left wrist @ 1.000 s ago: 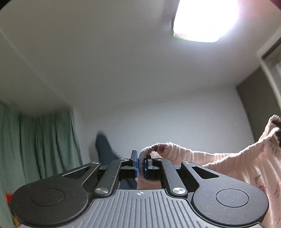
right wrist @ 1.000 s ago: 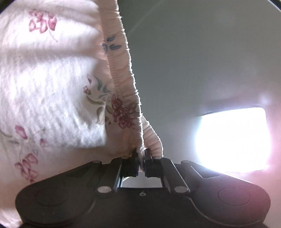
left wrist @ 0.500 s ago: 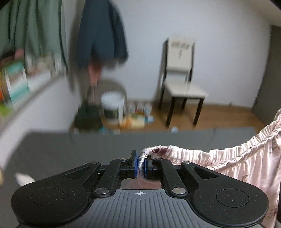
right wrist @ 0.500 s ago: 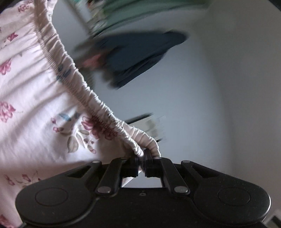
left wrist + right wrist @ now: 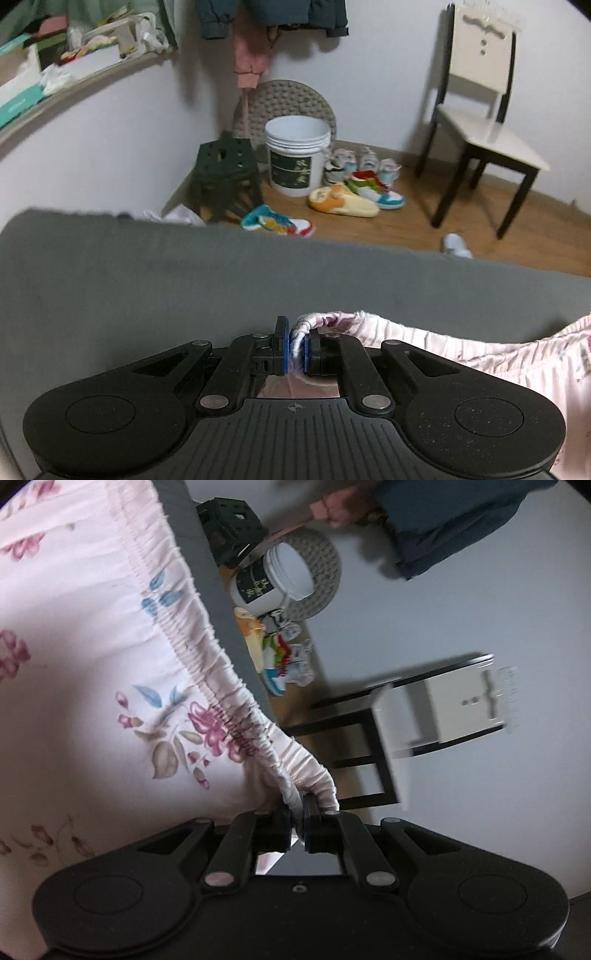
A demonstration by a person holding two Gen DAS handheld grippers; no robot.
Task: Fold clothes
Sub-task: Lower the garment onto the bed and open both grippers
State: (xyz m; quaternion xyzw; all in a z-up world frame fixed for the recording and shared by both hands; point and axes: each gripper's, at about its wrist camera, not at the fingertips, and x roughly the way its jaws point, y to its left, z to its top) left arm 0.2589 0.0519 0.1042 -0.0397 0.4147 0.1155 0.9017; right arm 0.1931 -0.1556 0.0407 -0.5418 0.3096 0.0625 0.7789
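I see the grey mattress [image 5: 184, 280] below, the pink floral garment [image 5: 92, 664] stretched above it between my grippers; left gripper [image 5: 295, 345] and right gripper [image 5: 296, 821] jaws each clamped tight on its elastic waistband [image 5: 207, 672].

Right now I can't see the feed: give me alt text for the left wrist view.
The left gripper is shut on the gathered waistband of a pink floral garment that trails off to the right, over a grey surface. Beyond it, a wooden floor holds a white bucket, scattered shoes, a dark stool and a chair by the wall.
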